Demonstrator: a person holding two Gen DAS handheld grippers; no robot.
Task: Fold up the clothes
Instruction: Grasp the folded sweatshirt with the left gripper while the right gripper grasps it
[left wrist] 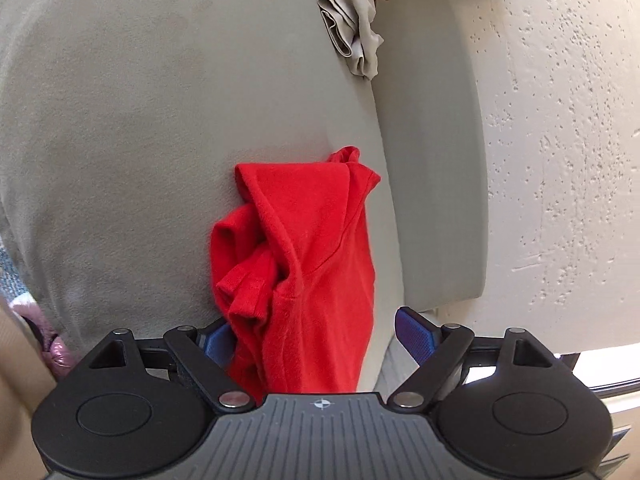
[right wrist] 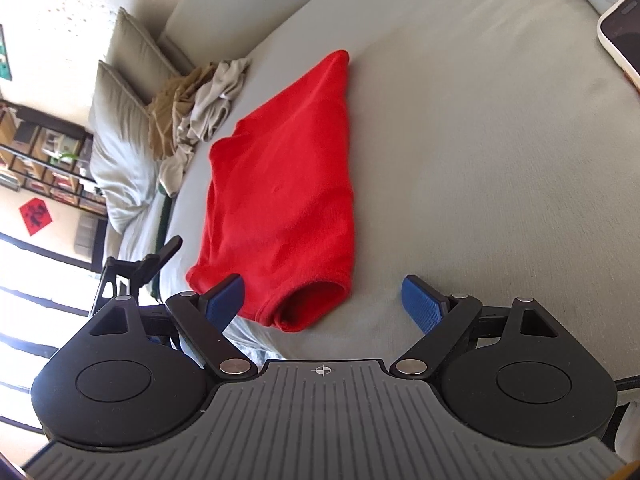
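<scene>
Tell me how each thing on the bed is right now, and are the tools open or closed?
red shirt: bunched lengthwise, lying on the bed, not neatly folded.
pile of beige clothes: crumpled, unfolded, beside the pillows.
pillows: propped against the wall.
left tool: open, shirt between its fingers, not pinched.
right tool: open, holding nothing, at the shirt's near end.
</scene>
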